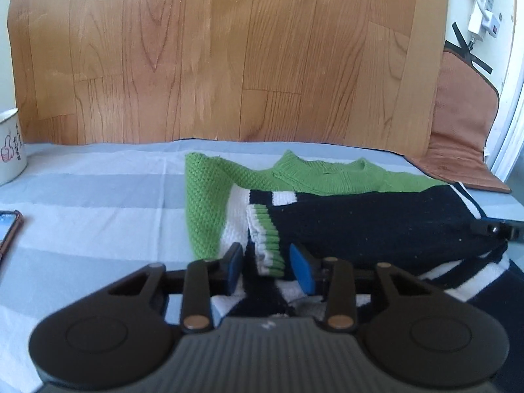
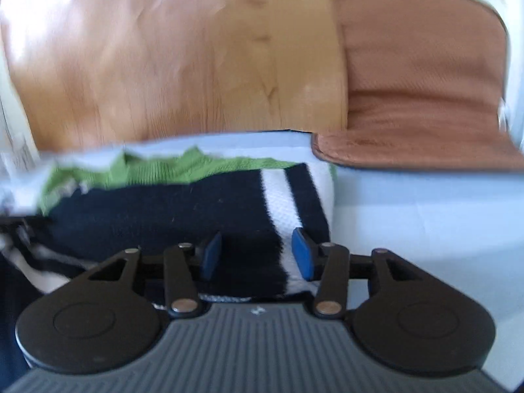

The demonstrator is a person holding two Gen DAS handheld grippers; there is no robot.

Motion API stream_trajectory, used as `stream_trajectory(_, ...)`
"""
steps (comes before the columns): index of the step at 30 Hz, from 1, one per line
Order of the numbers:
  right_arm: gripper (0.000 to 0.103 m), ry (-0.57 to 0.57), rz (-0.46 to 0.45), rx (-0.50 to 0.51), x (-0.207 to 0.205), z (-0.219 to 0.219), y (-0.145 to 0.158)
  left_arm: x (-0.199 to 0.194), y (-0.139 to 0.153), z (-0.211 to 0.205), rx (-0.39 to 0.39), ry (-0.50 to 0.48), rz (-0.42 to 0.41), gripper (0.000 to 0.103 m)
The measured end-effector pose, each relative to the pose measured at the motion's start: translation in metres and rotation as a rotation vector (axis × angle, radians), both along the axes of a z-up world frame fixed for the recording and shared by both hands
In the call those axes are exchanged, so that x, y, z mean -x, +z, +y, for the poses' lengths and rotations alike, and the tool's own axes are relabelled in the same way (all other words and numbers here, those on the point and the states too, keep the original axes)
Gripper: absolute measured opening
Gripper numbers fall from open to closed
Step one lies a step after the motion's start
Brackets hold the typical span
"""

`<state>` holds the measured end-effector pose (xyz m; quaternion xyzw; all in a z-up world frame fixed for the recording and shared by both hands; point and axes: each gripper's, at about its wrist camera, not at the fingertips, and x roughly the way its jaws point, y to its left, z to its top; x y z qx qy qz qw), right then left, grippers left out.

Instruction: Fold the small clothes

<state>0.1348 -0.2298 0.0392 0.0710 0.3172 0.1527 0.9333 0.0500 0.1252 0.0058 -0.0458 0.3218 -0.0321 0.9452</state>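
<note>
On bench (image 1: 98, 190), near mug (image 1: 11, 145): knit sweater (image 1: 360, 222), partly folded. We judge it soft, light, floppy, not slippery. Left tool (image 1: 267, 267) released, straddling striped cuff (image 1: 265, 245); right tool (image 2: 257, 255) released over hem. We'd pinch doubled edges.

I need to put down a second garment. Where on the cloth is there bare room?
Free: the striped cloth between the mug and phone on the left and the sweater; also the stretch right of the sweater, below the brown mat. Crowded: the middle, under sweater and both grippers.
</note>
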Motion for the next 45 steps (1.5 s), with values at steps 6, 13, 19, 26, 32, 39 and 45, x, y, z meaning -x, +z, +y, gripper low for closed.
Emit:
stream_trajectory(6,0.051,-0.09,-0.05,-0.139,0.014,-0.029,0.014,0.003,0.0,0.006,0.042,-0.009,-0.015,0.037)
stream_trajectory(13,0.06,-0.042,0.014,-0.116,0.048,-0.051,0.008,0.041,0.02,0.003,0.018,0.017,-0.027,0.063)
stream_trajectory(19,0.062,0.05,0.032,-0.085,0.041,-0.034,-0.003,0.095,0.01,0.02,0.082,0.11,0.045,0.077)
stream_trajectory(26,0.016,0.08,0.018,-0.054,0.042,-0.027,-0.007,0.11,-0.001,0.006,-0.006,0.188,0.053,0.049)
stream_trajectory(32,0.009,-0.047,-0.111,0.11,0.055,-0.022,-0.002,0.124,-0.006,-0.021,-0.151,0.188,0.002,0.013)
stream_trajectory(39,0.027,0.008,-0.014,-0.044,0.041,-0.041,-0.008,0.128,-0.006,0.001,-0.041,0.223,-0.014,0.031)
stream_trajectory(45,0.05,0.04,-0.025,-0.082,0.048,-0.04,-0.006,0.127,-0.008,-0.007,-0.091,0.232,-0.008,0.04)
